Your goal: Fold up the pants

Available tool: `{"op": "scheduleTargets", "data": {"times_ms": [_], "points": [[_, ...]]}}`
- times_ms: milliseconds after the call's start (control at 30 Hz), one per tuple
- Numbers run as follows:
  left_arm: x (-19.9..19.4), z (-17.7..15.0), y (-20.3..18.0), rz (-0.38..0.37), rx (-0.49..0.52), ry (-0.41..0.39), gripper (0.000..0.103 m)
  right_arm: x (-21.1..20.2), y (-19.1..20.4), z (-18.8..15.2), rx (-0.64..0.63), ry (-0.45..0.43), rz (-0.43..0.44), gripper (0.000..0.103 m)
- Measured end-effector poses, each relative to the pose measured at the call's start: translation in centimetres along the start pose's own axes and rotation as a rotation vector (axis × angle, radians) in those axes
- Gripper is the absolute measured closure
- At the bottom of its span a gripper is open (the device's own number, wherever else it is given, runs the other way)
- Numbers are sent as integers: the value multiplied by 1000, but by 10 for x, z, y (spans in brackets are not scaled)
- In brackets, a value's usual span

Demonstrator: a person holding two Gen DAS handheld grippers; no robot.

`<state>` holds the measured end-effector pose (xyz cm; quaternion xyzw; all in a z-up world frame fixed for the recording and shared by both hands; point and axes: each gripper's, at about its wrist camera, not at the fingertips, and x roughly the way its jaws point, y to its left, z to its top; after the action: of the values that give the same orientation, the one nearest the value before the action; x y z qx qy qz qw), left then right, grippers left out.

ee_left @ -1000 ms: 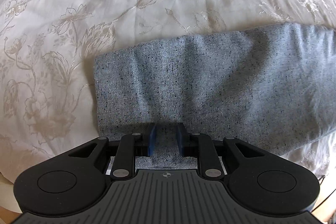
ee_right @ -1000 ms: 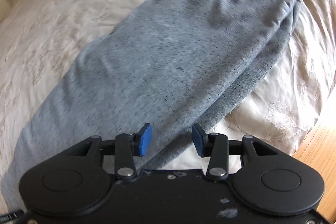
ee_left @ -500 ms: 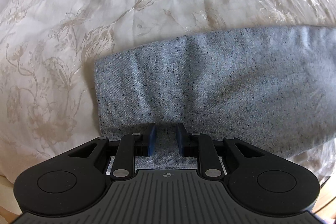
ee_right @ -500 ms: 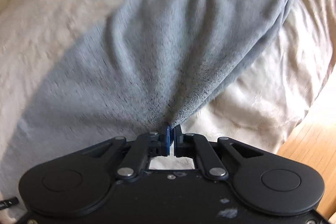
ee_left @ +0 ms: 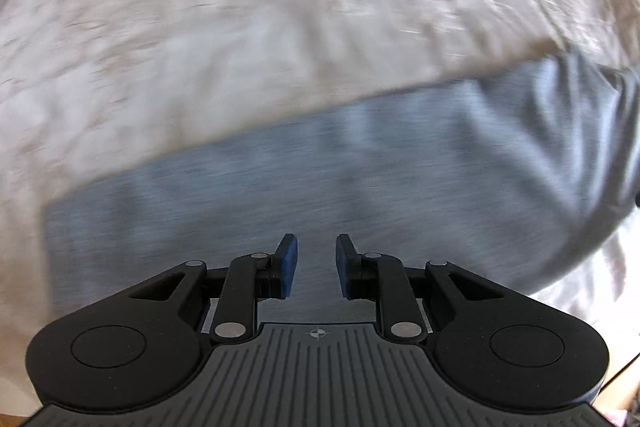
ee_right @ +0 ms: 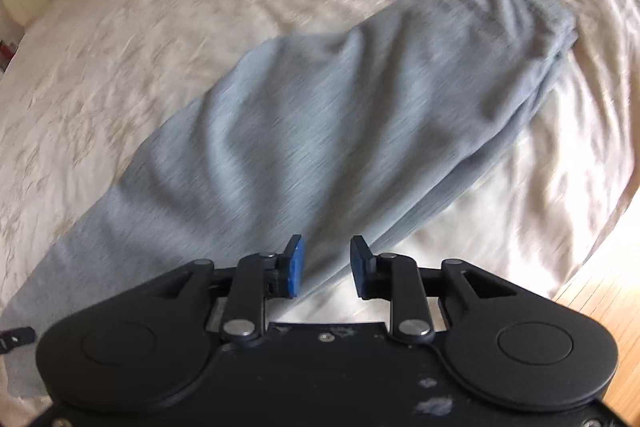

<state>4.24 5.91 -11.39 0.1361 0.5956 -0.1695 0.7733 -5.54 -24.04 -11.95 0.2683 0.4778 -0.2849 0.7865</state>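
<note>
Two parted grippers over grey pants [ee_right: 320, 131]

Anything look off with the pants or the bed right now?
Nothing damaged. The pants lie rumpled, diagonal across the bedspread, their near edge at the bed's side. Both tongs, left and right, are open.

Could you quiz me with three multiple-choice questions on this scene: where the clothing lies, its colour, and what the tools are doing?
1. The pants lie on:
A. a bedspread
B. a wooden floor
C. a chair

2. The pants are:
A. red
B. grey
C. black

3. The left hand-held gripper and right hand-held gripper are:
A. both shut on cloth
B. both open
C. one open, one shut

Answers: 1 A, the cream bedspread surrounds them; 2 B, the knit looks light grey; 3 B, a gap shows between each pair of blue pads.
</note>
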Motion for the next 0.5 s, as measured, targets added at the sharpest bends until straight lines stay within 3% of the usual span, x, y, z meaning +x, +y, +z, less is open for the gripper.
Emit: {"op": "scheduleTargets", "data": {"times_ms": [100, 233, 367, 500], "points": [[18, 0, -30, -4, 22, 25, 82, 3, -37, 30, 27, -18, -43, 64], [54, -5, -52, 73, 47, 132, 82, 9, -92, 71, 96, -54, -116, 54], [61, -9, -53, 104, 21, 139, 82, 20, -142, 107, 192, -60, -147, 52], [63, -8, -49, 114, -36, 149, 82, 43, -167, 136, 223, -42, -138, 53]]}}
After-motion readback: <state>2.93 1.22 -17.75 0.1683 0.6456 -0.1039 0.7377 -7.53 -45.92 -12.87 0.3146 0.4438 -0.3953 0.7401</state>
